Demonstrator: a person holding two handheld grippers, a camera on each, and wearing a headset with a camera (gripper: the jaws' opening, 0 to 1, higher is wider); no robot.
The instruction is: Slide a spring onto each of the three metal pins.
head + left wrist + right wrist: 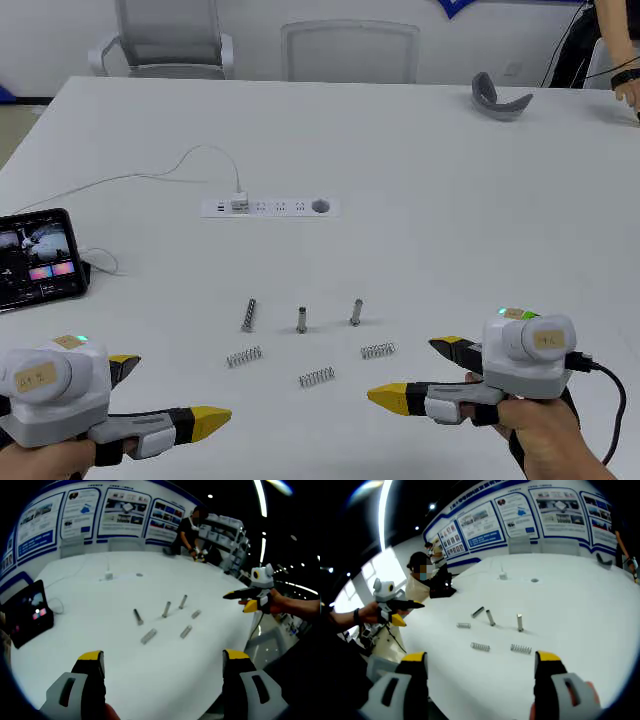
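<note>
Three metal pins stand in a row on the white table (450, 200): a left pin (249, 314) that looks tilted or lying, a middle pin (301, 319) and a right pin (356, 312), both upright. In front of them lie three loose springs (244, 356) (316, 377) (378, 351). My left gripper (170, 393) is open at the near left, short of the springs. Open as well, my right gripper (415, 371) hovers just right of the right spring. The left gripper view has the pins (166, 609) and springs (148, 636) beyond open jaws; so does the right gripper view, pins (490, 617), springs (480, 646).
A white power strip (270, 207) with a plugged cable lies behind the pins. A tablet (35, 258) sits at the left edge. A grey curved object (500, 97) rests at the far right, near another person's hand (628, 88). Two chairs (165, 40) stand behind the table.
</note>
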